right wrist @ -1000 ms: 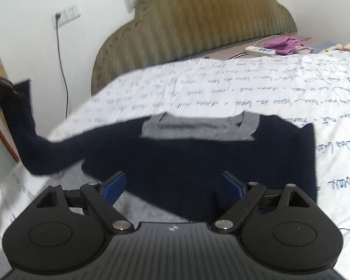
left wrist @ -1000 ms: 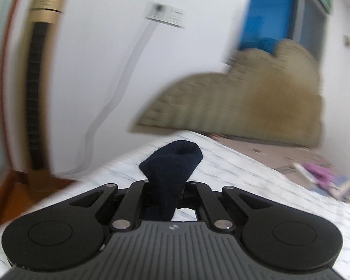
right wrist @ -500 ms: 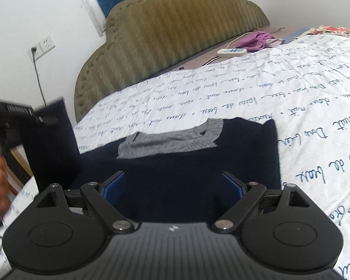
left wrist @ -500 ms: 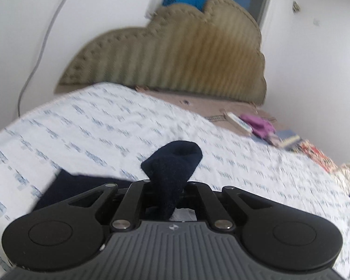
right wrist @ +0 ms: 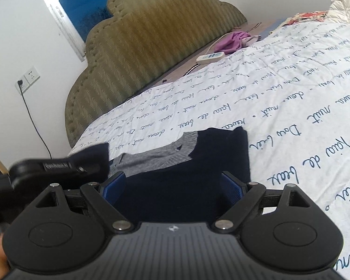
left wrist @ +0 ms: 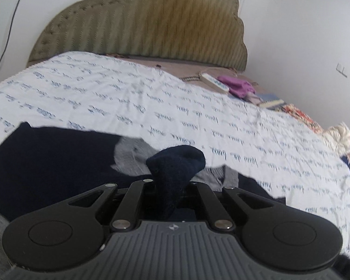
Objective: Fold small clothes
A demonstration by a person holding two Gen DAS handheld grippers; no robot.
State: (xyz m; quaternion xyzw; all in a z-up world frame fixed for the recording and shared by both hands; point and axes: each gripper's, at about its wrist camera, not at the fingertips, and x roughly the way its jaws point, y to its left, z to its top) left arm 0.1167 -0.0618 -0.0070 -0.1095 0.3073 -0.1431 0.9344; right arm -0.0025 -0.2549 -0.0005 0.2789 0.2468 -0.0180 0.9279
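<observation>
A small navy sweater (right wrist: 207, 163) with a grey collar (right wrist: 161, 155) lies on the white bedsheet (right wrist: 291, 98). My left gripper (left wrist: 172, 186) is shut on the navy sleeve end (left wrist: 175, 161), which bunches up between its jaws over the sweater body (left wrist: 46, 158) and grey collar (left wrist: 133, 156). In the right wrist view the left gripper (right wrist: 91, 165) comes in from the left with that sleeve (right wrist: 93, 156), just above the sweater's left shoulder. My right gripper (right wrist: 172, 184) stands open over the sweater's lower body, its blue pads (right wrist: 232, 185) apart with only flat fabric beneath.
A padded olive headboard (right wrist: 140, 53) backs the bed. A white power strip (right wrist: 210, 57) and purple cloth (right wrist: 235, 40) lie near the head end. Crumpled bedding (left wrist: 338, 135) sits at the right. A wall socket with a cable (right wrist: 29, 79) is on the left wall.
My left gripper has swung from facing the wall across and down over the sweater, carrying the sleeve inward. The right gripper rolled and shifted a little; its jaws stayed open.
</observation>
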